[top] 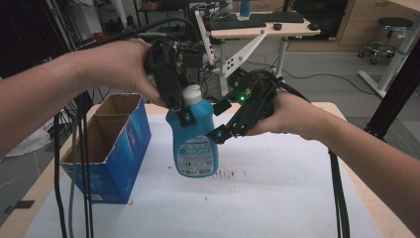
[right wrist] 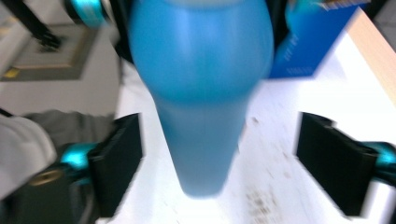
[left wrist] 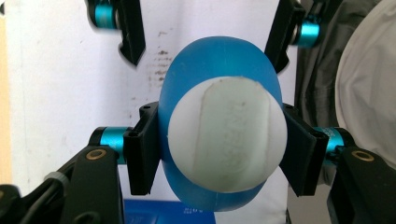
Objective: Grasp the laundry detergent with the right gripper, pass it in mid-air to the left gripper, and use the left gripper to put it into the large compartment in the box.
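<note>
1. Left gripper pinches the neck of the blue detergent bottle, hung upright above the white mat, right of the open blue carton
2. Right gripper stands spread, pads clear of the bottle
3. Advisable: keep the neck grip firm; carry the bottle level over the carton before lowering

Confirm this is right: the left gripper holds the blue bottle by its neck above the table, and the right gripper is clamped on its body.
Not quite. The right gripper is open, its pads clear of the blue bottle, as the right gripper view shows. The left gripper does hold the neck.
</note>
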### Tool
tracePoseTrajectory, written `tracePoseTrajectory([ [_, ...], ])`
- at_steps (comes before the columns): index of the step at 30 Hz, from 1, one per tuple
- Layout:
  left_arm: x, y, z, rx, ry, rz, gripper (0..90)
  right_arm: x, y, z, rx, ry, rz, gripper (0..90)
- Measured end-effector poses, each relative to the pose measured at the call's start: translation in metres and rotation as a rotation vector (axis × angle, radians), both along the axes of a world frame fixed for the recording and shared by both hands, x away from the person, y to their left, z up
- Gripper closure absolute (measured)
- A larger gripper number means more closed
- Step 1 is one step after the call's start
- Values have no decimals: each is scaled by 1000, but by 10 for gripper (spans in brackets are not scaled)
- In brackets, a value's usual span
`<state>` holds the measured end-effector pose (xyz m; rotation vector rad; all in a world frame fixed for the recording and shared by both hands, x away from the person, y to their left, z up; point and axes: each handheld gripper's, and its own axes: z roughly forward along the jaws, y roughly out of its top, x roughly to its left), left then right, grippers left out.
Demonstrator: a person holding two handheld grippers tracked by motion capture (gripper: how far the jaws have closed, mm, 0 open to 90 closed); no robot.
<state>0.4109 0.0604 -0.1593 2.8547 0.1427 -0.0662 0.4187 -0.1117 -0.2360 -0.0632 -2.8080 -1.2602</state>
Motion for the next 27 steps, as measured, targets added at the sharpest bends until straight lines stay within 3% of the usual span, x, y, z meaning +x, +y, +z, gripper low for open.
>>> tracePoseTrajectory([
  [8, 4, 17, 15, 3, -11, 100, 385, 8, -11, -13, -163, 34, -29, 133],
  [13, 6, 34, 25, -15, -28, 173, 385, 14, -19, -30, -351, 38, -57, 133],
  [17, 5, 48, 35, -27, -44, 224, 385, 19, -28, -42, -445, 50, -59, 134],
  [22, 4, 68, 46, -39, -47, 288, 385, 27, -42, -53, -513, 92, -68, 133],
  [27, 1, 88, 55, -39, -58, 342, 385, 36, -56, -59, -528, 129, -85, 133],
])
